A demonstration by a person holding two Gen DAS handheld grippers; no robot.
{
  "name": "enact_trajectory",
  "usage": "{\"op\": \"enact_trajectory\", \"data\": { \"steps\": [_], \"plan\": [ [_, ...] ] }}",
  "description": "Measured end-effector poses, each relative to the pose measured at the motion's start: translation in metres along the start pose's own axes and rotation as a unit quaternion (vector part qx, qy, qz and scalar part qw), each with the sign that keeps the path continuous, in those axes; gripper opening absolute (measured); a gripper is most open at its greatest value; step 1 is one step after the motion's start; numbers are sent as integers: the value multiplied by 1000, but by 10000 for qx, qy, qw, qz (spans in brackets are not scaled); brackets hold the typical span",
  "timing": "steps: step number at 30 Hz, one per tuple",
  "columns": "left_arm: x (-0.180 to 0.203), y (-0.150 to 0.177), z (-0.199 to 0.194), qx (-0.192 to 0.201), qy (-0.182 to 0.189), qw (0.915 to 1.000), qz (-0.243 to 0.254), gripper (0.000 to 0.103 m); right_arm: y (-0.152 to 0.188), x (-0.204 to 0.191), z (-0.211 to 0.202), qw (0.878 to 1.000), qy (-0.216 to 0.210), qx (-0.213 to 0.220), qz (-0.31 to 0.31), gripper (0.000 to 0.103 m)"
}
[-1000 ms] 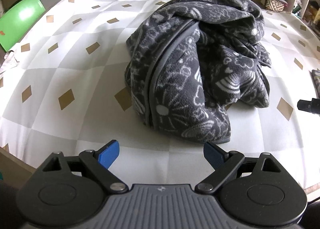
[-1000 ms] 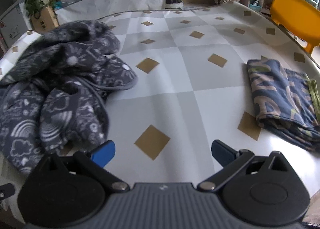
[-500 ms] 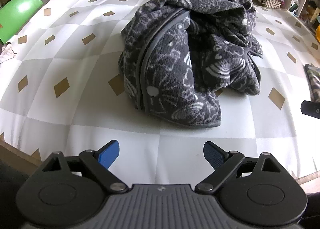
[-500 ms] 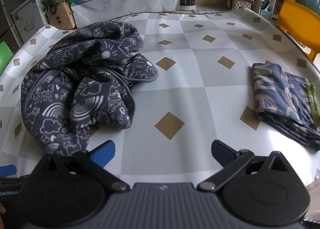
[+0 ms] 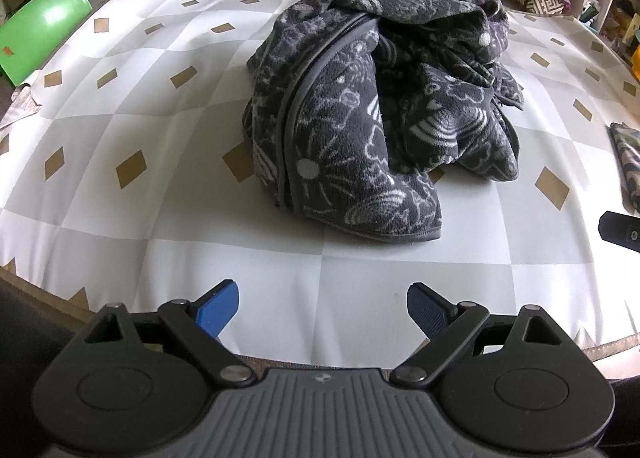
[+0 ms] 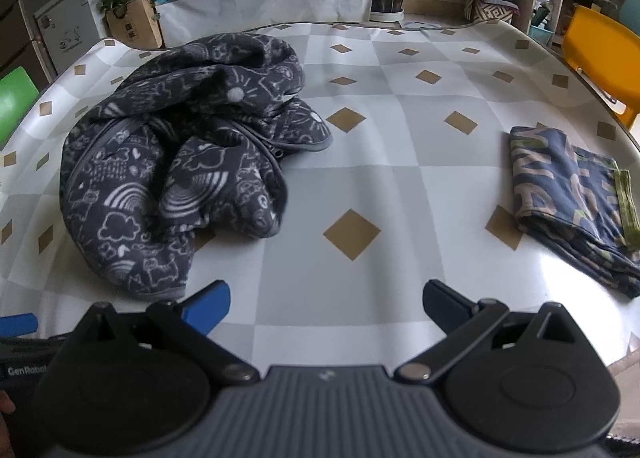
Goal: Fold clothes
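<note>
A dark grey fleece jacket (image 5: 372, 109) with white doodle print and a grey zipper lies crumpled in a heap on the checkered table (image 5: 140, 161). In the right wrist view the same jacket (image 6: 180, 173) sits to the left. My left gripper (image 5: 322, 312) hovers open over the near table edge, short of the heap, with nothing between its blue fingers. My right gripper (image 6: 326, 306) is open too, over bare tablecloth right of the jacket. A tip of the right gripper (image 5: 620, 232) shows at the right edge of the left wrist view.
A folded blue patterned garment (image 6: 576, 201) lies at the table's right side. A green chair (image 5: 40, 41) stands beyond the left edge and a yellow chair (image 6: 600, 53) beyond the right. Plants, boxes and shelves line the far wall.
Both grippers have drawn back toward the near table edge, so the jacket appears farther off and more of the table shows. The right view now takes in the whole heap. Jaws unchanged.
</note>
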State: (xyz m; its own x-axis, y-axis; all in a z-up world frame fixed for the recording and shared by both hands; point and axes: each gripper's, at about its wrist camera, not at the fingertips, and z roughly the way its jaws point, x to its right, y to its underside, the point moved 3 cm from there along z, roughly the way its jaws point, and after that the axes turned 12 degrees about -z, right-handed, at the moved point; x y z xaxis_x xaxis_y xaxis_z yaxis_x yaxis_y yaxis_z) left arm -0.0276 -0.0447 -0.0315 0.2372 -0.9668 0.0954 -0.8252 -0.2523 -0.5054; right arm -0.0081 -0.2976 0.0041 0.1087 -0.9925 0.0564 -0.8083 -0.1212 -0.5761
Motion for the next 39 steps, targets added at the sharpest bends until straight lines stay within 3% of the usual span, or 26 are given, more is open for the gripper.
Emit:
{"op": "enact_trajectory", "data": {
  "steps": [25, 39],
  "plan": [
    [8, 3, -3, -63, 100, 9999, -91, 91, 5, -3, 0, 9996, -93, -234, 95, 102],
    [25, -3, -19, 63, 112, 9999, 101, 91, 1, -1, -4, 9998, -40, -119, 126, 102]
  ]
}}
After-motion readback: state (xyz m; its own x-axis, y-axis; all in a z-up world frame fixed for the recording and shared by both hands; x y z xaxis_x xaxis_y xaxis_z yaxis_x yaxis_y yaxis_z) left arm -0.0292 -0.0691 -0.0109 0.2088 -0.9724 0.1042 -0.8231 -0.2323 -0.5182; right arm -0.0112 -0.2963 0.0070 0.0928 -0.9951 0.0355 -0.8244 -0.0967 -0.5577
